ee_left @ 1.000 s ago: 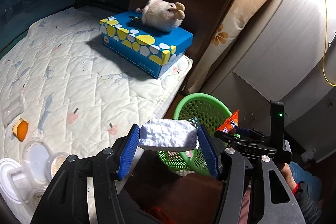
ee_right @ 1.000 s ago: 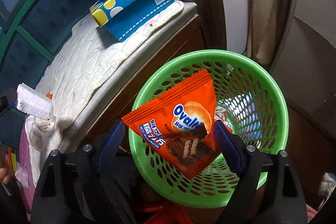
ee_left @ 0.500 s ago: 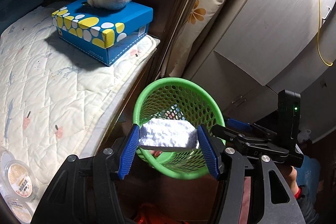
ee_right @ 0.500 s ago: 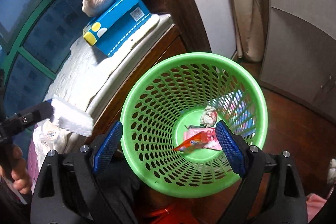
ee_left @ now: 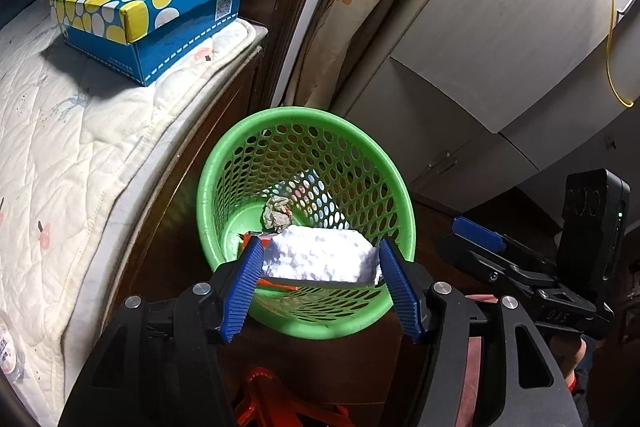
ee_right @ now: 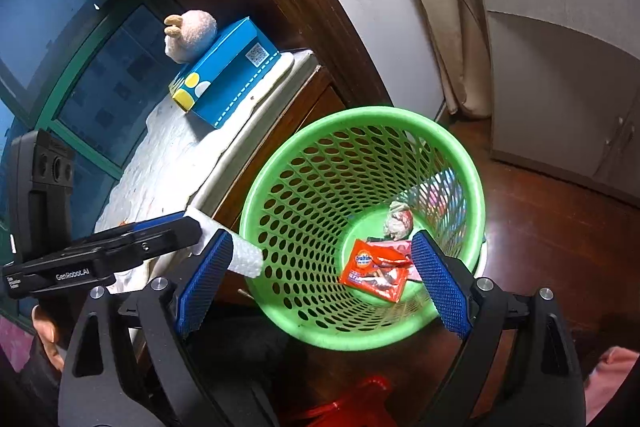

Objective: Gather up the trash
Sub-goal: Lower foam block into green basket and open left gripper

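Foam block (ee_left: 320,257), white and pebbly, lies loose in left gripper (ee_left: 320,243), jaws just opened, above basket (ee_left: 304,115).

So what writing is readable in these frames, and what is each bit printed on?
"GenRobot.AI": side of the left hand-held gripper, right wrist view.
"DAS": body of the right hand-held gripper, left wrist view.
"Ovaltine", roughly: orange wrapper in the green basket; smaller print unreadable.
Blue box: QR code and fine print, too small to read.

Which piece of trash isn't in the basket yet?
The white foam block, between the left gripper jaws above the green basket. The orange wrapper and the crumpled paper already lie at the bottom.
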{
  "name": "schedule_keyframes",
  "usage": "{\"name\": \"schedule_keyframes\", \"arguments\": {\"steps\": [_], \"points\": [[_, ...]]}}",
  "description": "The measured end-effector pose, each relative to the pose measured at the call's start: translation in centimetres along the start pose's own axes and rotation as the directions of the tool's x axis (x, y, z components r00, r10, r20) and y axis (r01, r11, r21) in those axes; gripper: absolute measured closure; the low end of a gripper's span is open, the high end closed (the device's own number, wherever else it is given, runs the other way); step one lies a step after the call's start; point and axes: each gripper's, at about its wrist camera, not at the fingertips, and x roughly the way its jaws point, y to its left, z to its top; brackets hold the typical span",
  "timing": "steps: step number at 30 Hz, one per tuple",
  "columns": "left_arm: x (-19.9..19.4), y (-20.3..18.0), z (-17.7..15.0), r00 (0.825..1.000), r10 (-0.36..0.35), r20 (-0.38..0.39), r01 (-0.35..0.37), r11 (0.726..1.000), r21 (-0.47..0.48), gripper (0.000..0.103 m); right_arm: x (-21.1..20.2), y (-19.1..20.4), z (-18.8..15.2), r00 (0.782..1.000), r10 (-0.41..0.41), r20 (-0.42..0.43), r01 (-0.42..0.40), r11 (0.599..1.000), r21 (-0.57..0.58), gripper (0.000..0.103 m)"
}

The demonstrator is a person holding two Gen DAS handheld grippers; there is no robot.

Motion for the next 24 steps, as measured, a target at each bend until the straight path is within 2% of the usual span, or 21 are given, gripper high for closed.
{"name": "schedule_keyframes", "arguments": {"steps": [2, 5, 7, 12, 19, 24], "points": [[0.1, -0.1, -0.1, 1.0, -0.007, 0.002, 0.007, 1.0, -0.002, 0.039, -0.2, -0.1, -0.3, 1.0, -0.001, 0.002, 0.001, 1.0, 0.004, 0.013], [0.0, 0.0, -0.3, 1.0, -0.015, 0.013, 0.015, 1.0, -0.014, 0.028, -0.3, -0.3, -0.7, 1.0, 0.011, 0.003, -0.011, 1.0, 0.02, 0.013], [-0.3, 0.0, -0.4, 0.999, -0.029, 0.02, 0.029, 0.999, -0.014, 0.027, -0.4, -0.2, -0.9, 1.0, 0.012, 0.004, -0.013, 1.0, 0.023, 0.013], [-1.8, 0.6, -0.9, 0.999, -0.003, 0.044, 0.004, 1.0, -0.016, 0.027, -0.7, 0.6, -1.0, 1.0, 0.028, 0.006, -0.029, 1.0, 0.012, 0.013], [-5.6, 2.9, -2.4, 0.99, 0.086, 0.114, -0.081, 0.996, -0.043, 0.027, -0.7, 3.8, -1.1, 0.999, 0.046, 0.007, -0.046, 0.997, -0.058, 0.013], [-8.6, 5.5, -4.2, 0.977, 0.152, 0.149, -0.137, 0.985, -0.104, 0.027, 0.4, 6.8, -1.5, 0.998, 0.067, -0.011, -0.068, 0.991, -0.112, 0.013]]}}
